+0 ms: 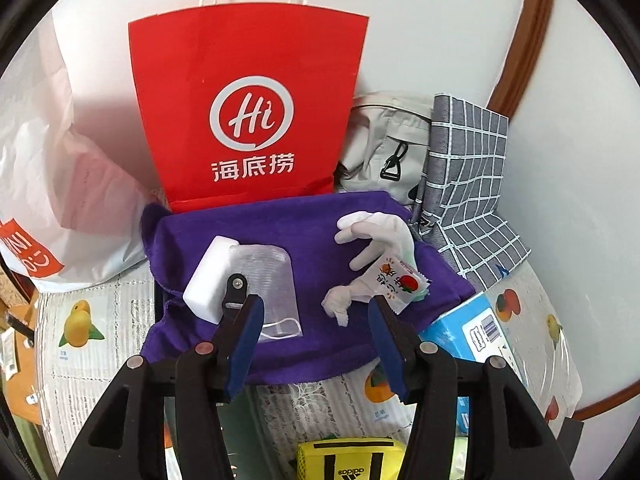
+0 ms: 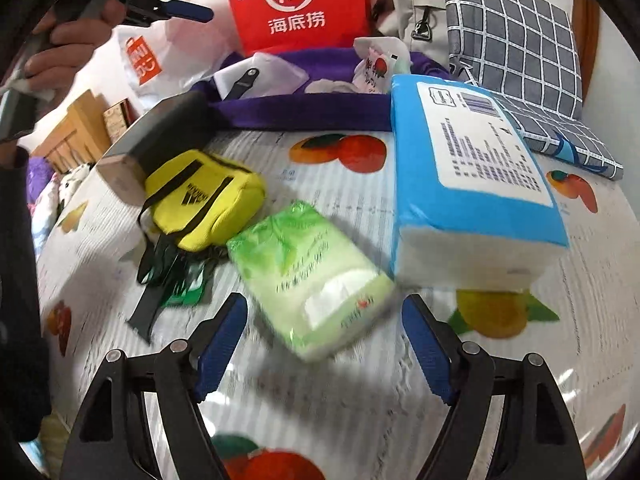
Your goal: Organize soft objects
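Observation:
A purple towel (image 1: 280, 216) lies on the table with a white sponge block (image 1: 208, 276), a clear plastic pouch (image 1: 272, 288), white gloves (image 1: 376, 236) and a small fruit-printed packet (image 1: 396, 280) on it. My left gripper (image 1: 316, 320) is open and empty, hovering above the towel's near edge. My right gripper (image 2: 324, 320) is open and empty just in front of a green tissue pack (image 2: 312, 276). A blue tissue pack (image 2: 472, 176) lies to its right and a yellow pouch (image 2: 204, 196) to its left. The left gripper (image 2: 188, 2) shows at top left.
A red paper bag (image 1: 248, 108) stands behind the towel, with a white plastic bag (image 1: 60, 168) at left and a beige bag (image 1: 384, 136) and grey checked cloth (image 1: 468, 168) at right. A black and brown box (image 2: 160, 132) and black straps (image 2: 160, 264) lie near the yellow pouch.

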Demonstrator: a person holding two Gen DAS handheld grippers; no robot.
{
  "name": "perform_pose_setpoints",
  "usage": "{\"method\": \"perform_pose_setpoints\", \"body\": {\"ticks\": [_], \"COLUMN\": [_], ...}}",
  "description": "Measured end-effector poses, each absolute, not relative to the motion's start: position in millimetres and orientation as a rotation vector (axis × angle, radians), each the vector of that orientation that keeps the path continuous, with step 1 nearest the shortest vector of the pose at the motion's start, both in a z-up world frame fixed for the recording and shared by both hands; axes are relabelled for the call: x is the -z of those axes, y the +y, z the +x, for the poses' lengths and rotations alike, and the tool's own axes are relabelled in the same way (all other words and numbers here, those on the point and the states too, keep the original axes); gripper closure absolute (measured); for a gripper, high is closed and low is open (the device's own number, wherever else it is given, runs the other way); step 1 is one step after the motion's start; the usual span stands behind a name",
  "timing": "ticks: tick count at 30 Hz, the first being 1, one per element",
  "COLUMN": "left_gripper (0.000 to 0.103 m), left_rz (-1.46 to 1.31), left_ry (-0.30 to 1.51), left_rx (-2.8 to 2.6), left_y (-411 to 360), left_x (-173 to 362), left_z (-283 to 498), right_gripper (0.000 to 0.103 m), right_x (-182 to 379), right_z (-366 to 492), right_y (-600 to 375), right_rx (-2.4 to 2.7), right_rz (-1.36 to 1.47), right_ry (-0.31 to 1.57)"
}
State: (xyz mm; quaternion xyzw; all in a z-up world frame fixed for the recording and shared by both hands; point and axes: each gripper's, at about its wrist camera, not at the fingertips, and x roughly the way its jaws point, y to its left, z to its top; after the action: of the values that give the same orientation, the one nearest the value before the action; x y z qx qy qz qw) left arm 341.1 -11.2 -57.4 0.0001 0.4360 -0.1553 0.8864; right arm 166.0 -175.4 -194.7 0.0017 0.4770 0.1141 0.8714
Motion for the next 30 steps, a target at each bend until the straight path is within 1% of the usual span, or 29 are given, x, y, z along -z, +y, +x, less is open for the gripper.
{"method": "perform_pose_setpoints", "body": {"ticks": [3, 6, 9, 18, 26, 30], "left_gripper": [0.050, 0.050, 0.050, 0.050, 0.050, 0.050], "left_rz": [0.017, 0.051, 0.085, 0.149, 0.127, 0.129], "left_ry": [0.896, 0.884, 0.877, 0.903, 1.003, 1.038], "left_rx": [0.326, 0.324, 0.307, 0.272, 0.278, 0.254], "left_y": [-16, -21, -26, -15, -5, -3], "left_x": [53, 49, 46, 60, 101, 120], "left_z": [334, 327, 316, 254, 194, 178], "right_gripper": [0.024, 0.032, 0.034, 0.035, 0.034, 0.034], "right_x": [196, 194, 188, 164, 152, 151], "right_z": [169, 165, 160, 133, 108, 98], "right_y": [-172, -172, -178, -206, -220, -224], "right_rx": [-0.211, -0.209, -0.226, -0.203, -0.195, -0.196], "right_rz": [0.021, 0.015, 0.037, 0.099, 0.105, 0.105], "right_ry": [0.979, 0.963, 0.966, 0.932, 0.916, 0.910]}}
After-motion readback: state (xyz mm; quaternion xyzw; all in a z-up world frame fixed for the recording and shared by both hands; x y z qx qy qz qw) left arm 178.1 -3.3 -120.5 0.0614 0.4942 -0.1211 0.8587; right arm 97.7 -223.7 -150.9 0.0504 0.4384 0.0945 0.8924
